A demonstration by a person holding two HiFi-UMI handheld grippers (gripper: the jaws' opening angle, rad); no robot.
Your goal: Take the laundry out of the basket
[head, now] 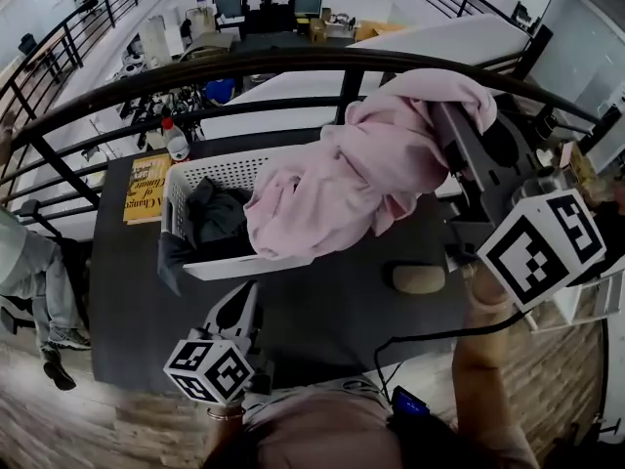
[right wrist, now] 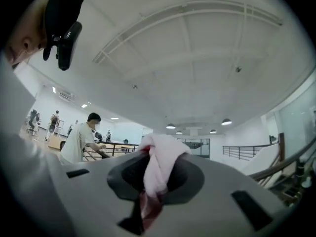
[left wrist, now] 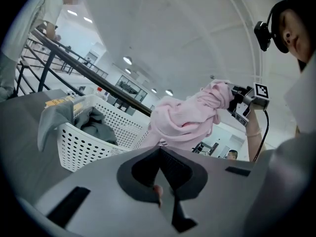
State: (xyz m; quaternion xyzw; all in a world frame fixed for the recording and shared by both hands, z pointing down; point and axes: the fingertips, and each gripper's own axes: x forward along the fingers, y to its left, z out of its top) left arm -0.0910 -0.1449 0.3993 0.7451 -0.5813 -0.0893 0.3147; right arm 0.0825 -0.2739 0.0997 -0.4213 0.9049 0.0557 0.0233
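Observation:
A white perforated laundry basket (head: 223, 171) stands on the dark table (head: 322, 320); it also shows in the left gripper view (left wrist: 84, 144). Dark grey clothes (head: 221, 213) lie inside it, and one grey piece (left wrist: 53, 120) hangs over its rim. My right gripper (head: 445, 115) is shut on a pink garment (head: 361, 169), raised high over the basket's right end, with the cloth bunched and hanging down. Pink fabric (right wrist: 157, 169) is pinched between its jaws. My left gripper (head: 242, 306) hovers low in front of the basket, its jaws shut and empty (left wrist: 159, 151).
A black railing (head: 244, 66) runs just behind the table. A yellow book (head: 146, 190) and a bottle (head: 177, 142) sit at the table's far left, a beige oval object (head: 418, 278) at its right. A person (head: 34, 272) stands to the left. A black cable (head: 420, 338) trails from my right gripper.

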